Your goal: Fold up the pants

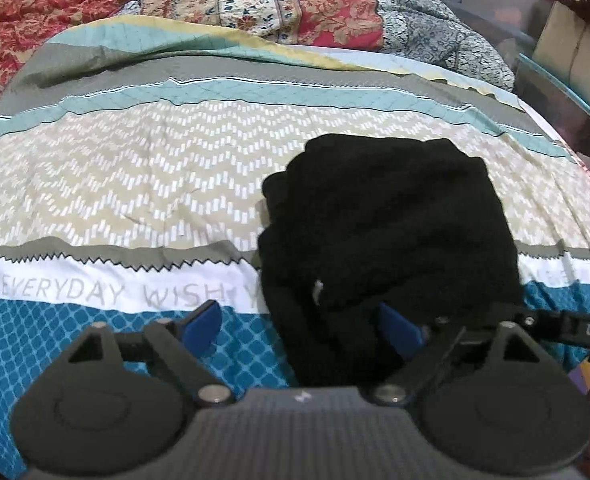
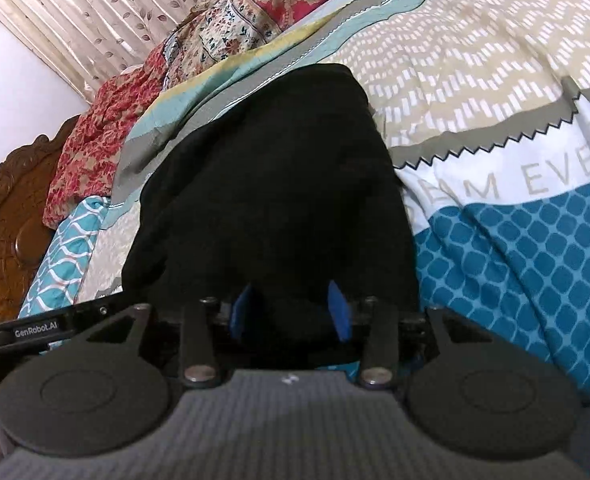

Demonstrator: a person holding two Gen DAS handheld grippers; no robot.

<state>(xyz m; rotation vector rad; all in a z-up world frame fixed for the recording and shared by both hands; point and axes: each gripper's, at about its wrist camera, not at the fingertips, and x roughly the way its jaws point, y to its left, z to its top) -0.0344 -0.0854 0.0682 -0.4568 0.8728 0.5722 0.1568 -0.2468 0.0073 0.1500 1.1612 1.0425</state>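
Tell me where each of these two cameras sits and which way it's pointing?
Left wrist: on the left gripper, looking down along its blue fingers at the black pants on the bedspread.
Right wrist: on the right gripper, tilted view, same pants filling the middle, carved headboard at left.
Shared: pants, bedspread, red floral quilt.

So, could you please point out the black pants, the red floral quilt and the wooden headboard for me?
black pants (image 1: 391,216), left wrist view, middle of the folded bundle.
red floral quilt (image 1: 335,12), left wrist view, a red patch on its top.
wooden headboard (image 2: 3,216), right wrist view, its carved face.
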